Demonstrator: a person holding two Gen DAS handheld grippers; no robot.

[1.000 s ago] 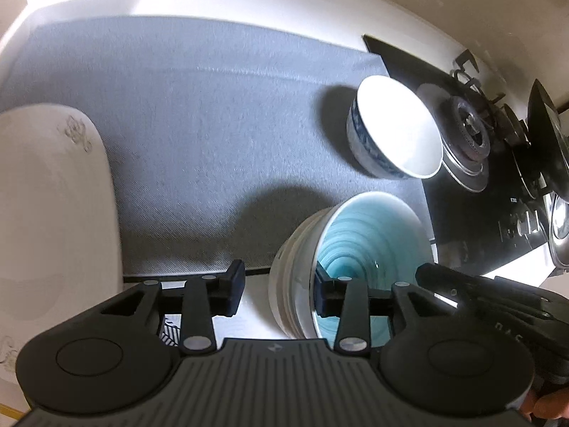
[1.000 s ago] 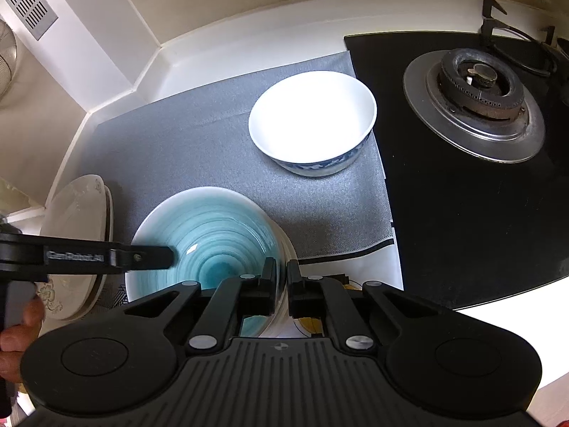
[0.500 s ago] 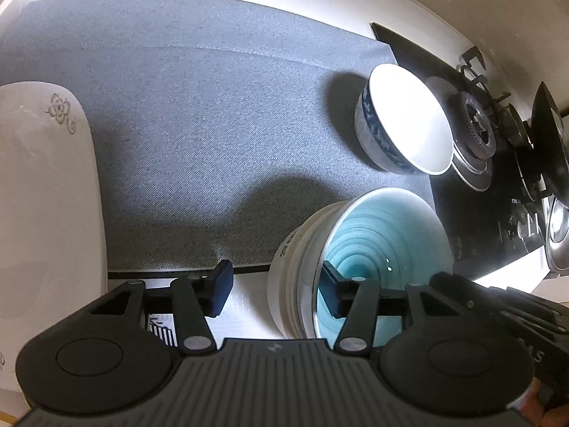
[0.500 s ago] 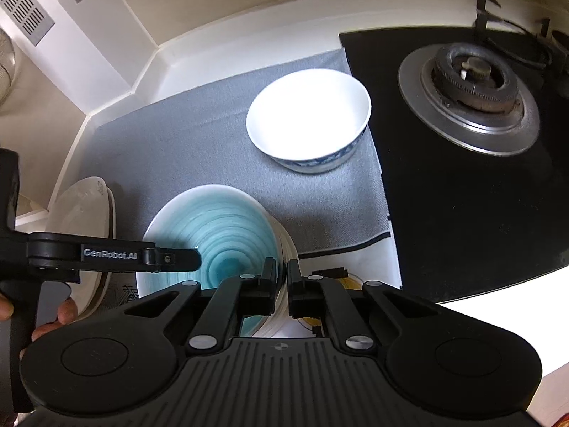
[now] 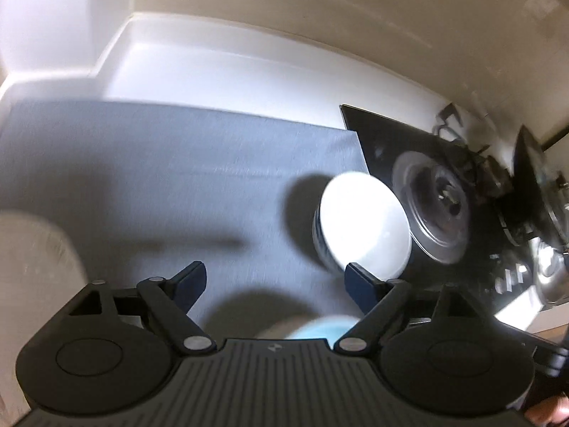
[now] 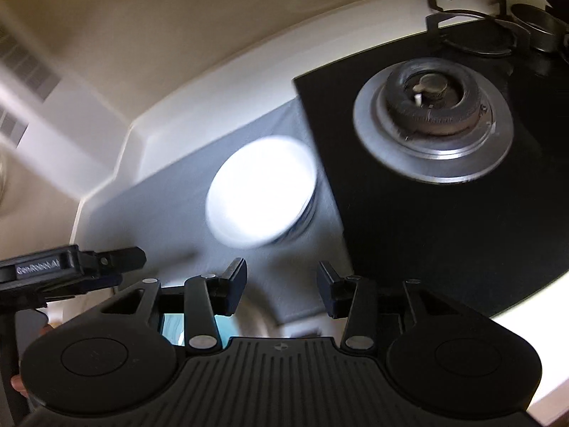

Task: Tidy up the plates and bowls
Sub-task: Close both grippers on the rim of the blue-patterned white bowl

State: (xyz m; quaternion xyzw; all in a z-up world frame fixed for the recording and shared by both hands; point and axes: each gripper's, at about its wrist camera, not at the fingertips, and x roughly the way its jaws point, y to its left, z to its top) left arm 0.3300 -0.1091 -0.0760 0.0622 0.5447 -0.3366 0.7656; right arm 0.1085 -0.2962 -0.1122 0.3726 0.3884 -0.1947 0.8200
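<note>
**Inspector:** I am starting with the left gripper (image 5: 274,281). Its jaws are standing wide apart and are gripping nothing. A second ago one finger was sitting inside the teal bowl (image 5: 316,329) with the wall between the pair; now both are hanging clear above it.

**Clerk:** And the right gripper (image 6: 281,286)?

**Inspector:** It is showing a moderate gap and is empty too. Half a second back its fingers were pressed nearly together at the teal bowl's near rim. So both tools are letting go and lifting; both views are blurring with the motion and are tilting up toward the wall.

**Clerk:** Where is the teal bowl sitting now?

**Inspector:** It is dropping out of sight under both tools. Only a sliver is showing at the bottom of each view, near the front edge of the grey mat (image 5: 170,178). Whether it is resting squarely I cannot tell.

**Clerk:** What else is remaining?

**Inspector:** The white bowl (image 6: 261,186) is standing alone on the mat's right side, just beside the black hob (image 6: 444,220) and its burner (image 6: 432,105). A pale plate (image 5: 33,270) is lying at the left. I am judging that the teal bowl's placement is finishing and that the white bowl is the likely next item.
</note>
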